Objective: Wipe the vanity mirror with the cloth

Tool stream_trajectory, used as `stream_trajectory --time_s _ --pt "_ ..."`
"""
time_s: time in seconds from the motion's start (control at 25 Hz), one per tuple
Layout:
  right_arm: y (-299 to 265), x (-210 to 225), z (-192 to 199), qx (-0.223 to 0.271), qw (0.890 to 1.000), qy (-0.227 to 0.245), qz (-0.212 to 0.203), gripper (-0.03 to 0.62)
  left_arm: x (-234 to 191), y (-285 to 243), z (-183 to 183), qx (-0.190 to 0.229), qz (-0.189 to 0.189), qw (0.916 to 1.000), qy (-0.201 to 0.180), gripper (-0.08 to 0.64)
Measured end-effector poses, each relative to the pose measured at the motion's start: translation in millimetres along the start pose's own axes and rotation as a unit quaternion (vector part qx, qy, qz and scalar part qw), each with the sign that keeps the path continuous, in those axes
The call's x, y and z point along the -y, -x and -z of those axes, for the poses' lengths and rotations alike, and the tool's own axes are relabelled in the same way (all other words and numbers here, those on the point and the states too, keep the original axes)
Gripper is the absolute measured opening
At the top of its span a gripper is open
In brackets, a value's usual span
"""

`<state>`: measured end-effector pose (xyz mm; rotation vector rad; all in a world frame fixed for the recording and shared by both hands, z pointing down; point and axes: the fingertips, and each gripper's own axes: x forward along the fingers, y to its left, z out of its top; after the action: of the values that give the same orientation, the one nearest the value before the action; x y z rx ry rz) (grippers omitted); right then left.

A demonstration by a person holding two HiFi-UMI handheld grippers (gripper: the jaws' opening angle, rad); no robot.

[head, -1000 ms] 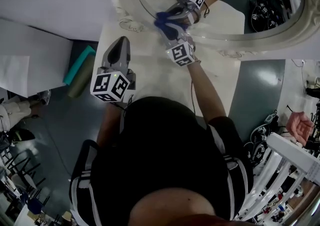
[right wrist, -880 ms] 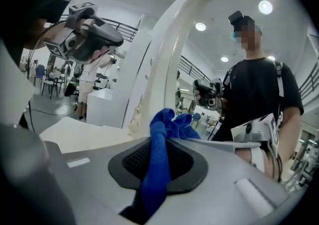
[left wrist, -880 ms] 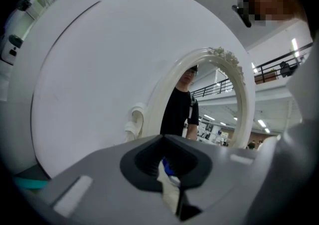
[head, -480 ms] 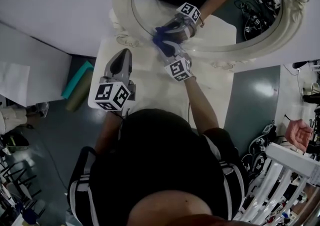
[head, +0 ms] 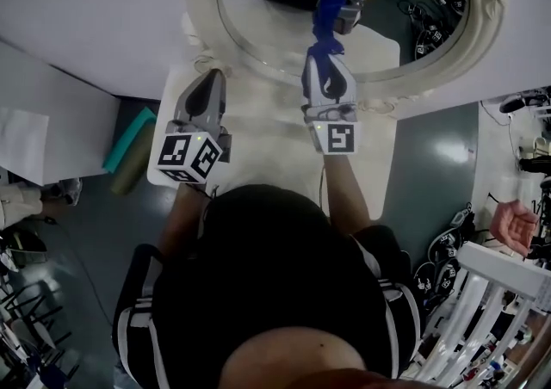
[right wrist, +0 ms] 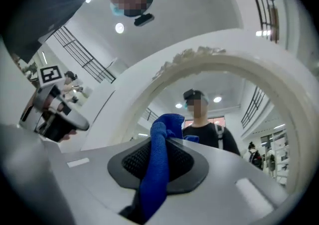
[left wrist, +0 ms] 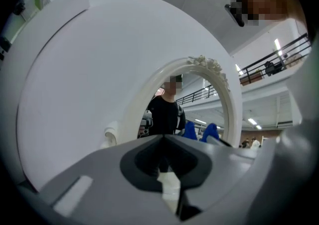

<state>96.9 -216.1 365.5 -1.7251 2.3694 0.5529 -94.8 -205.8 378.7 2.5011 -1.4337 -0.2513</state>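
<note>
The oval vanity mirror [head: 275, 30] in its ornate white frame [head: 202, 26] stands on a white table [head: 258, 151]. My right gripper [head: 325, 64] is shut on a blue cloth [head: 320, 34], whose bunched end touches the lower middle of the glass. In the right gripper view the cloth [right wrist: 157, 169] runs up between the jaws of the right gripper [right wrist: 162, 142], with the frame [right wrist: 224, 62] arching above. My left gripper [head: 211, 77] hangs over the table by the frame's lower left, shut and holding nothing. In the left gripper view the left gripper [left wrist: 163, 139] points at the frame [left wrist: 229, 99].
A white wall panel [head: 95, 9] rises behind the mirror. A teal roll [head: 133, 125] lies on the floor left of the table. A white railing [head: 499, 280] and another person's hand [head: 515, 219] are at the right.
My right gripper has carried the cloth up and to the right across the glass, from near the frame's lower left to its lower middle. The left gripper has hardly moved.
</note>
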Motion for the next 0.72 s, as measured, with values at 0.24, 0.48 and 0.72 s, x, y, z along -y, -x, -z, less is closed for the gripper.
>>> stream_trajectory --time_s 0.24,0.48,0.72 --pt "17.1 108.9 -89.1 0.090 0.982 -0.004 0.166 0.064 13.1 -8.1 -16.7 0.017 0.017 0.9995 -0.021 0.012" --pt "30.3 180.9 -108.7 0.086 0.964 -0.016 0.251 0.064 23.9 -10.6 -20.0 0.019 0.026 0.9992 -0.025 0.012" --pt "14.7 190.8 -106.6 0.090 0.964 -0.035 0.249 0.064 19.1 -11.5 -14.1 0.014 0.024 0.9995 -0.015 0.012"
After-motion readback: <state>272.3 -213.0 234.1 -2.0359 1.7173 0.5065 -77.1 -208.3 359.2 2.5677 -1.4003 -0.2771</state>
